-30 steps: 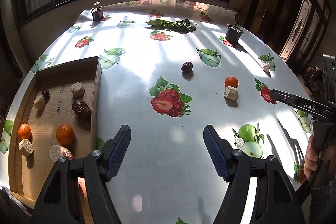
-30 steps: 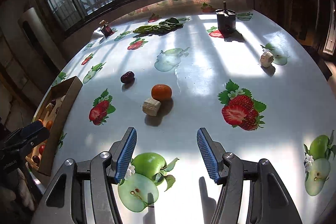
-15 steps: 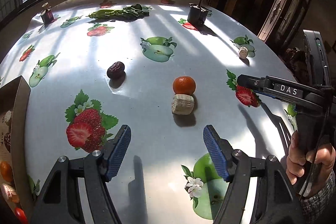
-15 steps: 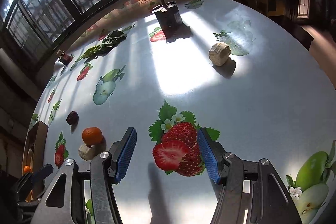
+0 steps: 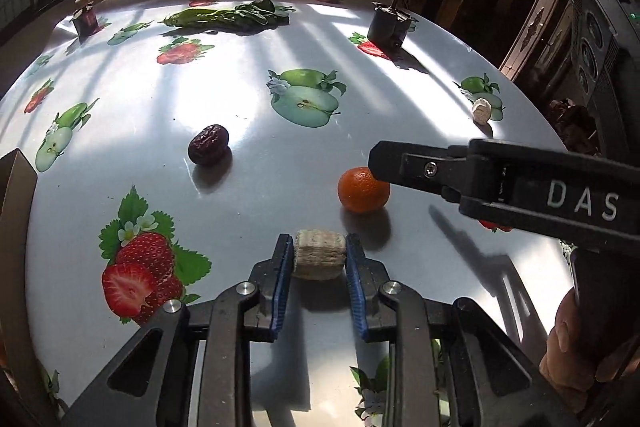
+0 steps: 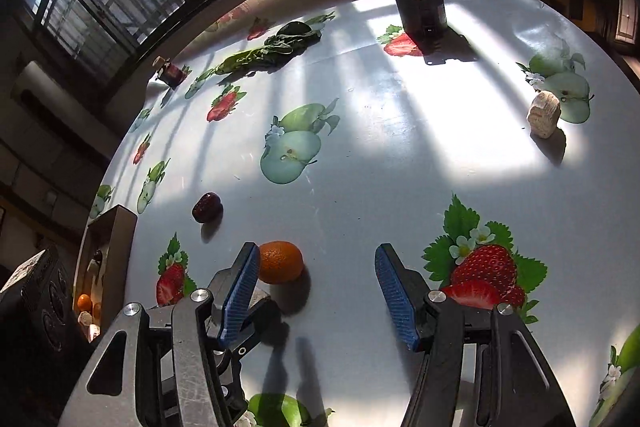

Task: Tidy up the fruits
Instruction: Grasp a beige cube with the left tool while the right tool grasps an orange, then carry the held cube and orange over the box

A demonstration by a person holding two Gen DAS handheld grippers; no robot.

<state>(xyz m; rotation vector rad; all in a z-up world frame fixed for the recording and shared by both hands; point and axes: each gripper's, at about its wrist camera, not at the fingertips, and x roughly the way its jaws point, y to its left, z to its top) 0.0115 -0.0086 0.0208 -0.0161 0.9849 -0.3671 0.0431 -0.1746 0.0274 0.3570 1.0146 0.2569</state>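
Left wrist view: left gripper point(image 5: 319, 259) pinches the beige chunk point(image 5: 319, 255) for boxing, right gripper point(image 6: 314, 287) gapes empty, orange point(image 6: 280, 262) at its 10 o'clock.

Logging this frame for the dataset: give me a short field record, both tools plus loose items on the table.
left tool: shut on pale chunk
right tool: open, holds nothing
orange: on table, just beyond the chunk, left finger of right tool beside it
dark date: loose, farther left
second pale chunk: far right, on a printed apple
box: left table edge, holds oranges
leafy greens: far side, near window
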